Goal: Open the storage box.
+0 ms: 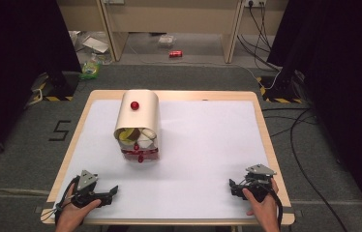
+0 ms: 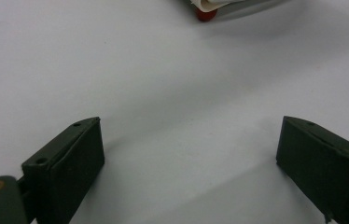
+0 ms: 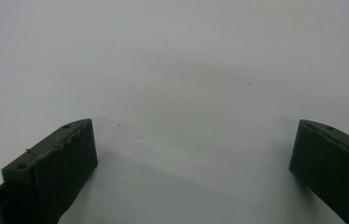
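Left tongs point(image 1: 113, 190) are seen at 7 o'clock on the bench point(image 1: 208, 159), resting low on the white surface, held from below by a hand point(image 1: 72, 212). In the left gripper view the left tongs point(image 2: 189, 154) stand with jaws spread wide, nothing between them but bare white surface.

Right tongs point(image 1: 232, 184) are noted at 5 o'clock, also low on the bench, gripped by the other hand point(image 1: 261, 203). In the right gripper view the right tongs point(image 3: 193, 158) are likewise parted wide and empty.

Farther off, toward 11 o'clock from the bench's middle, a cream bread box point(image 1: 138, 121) is set with its mouth facing the near edge. A red knob point(image 1: 134, 105) is seen on its curved top. Inside the mouth, pale and yellowish items point(image 1: 135, 136) are packed; their exact kind cannot be told. A red-trimmed lip with a second red knob point(image 1: 140, 158) lies at the front, and its tip is caught at 12 o'clock in the left gripper view point(image 2: 206, 15).

Both tongs sit well apart from the box.

Risks judged from here:
- The box looks light; a one-sided push on it would likely slide or swivel it across the smooth sheet.
- The round knobs are small, so a slip off the jaw pads is likely if they are gripped off-centre.
- The packed items may be dragged out together or spilled if one is pulled carelessly.
- With both tongs converging on one narrow mouth, a collision between them is possible.
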Available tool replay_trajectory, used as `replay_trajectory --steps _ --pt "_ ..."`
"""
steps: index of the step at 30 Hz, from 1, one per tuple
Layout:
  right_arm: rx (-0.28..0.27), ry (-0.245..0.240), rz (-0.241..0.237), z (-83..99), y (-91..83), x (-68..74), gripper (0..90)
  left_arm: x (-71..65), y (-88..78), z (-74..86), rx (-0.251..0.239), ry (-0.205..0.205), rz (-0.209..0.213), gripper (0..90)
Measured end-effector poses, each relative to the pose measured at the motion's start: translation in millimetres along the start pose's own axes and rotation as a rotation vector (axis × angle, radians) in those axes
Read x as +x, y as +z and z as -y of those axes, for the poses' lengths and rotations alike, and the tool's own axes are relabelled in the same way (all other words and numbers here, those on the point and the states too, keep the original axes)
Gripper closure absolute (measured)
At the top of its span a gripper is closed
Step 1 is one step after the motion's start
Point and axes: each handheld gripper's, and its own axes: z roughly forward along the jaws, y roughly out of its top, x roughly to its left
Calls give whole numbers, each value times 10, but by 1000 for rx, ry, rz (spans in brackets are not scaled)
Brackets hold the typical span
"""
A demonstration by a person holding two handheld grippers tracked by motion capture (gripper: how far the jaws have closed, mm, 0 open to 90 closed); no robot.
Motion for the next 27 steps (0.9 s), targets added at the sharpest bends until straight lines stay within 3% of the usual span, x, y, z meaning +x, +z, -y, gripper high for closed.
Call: replay_trajectory --steps 8,15,27 --pt "-2 -5 -1 -1 3 -6 8 9 -13 6 -8 -12 7 70" --pt "-2 -5 -2 -2 4 -7 7 24 -52 11 -27 -31 5 154" --pt "-2 -5 -2 -1 3 -8 7 -149 -224 -153 -108 -15 55 150"
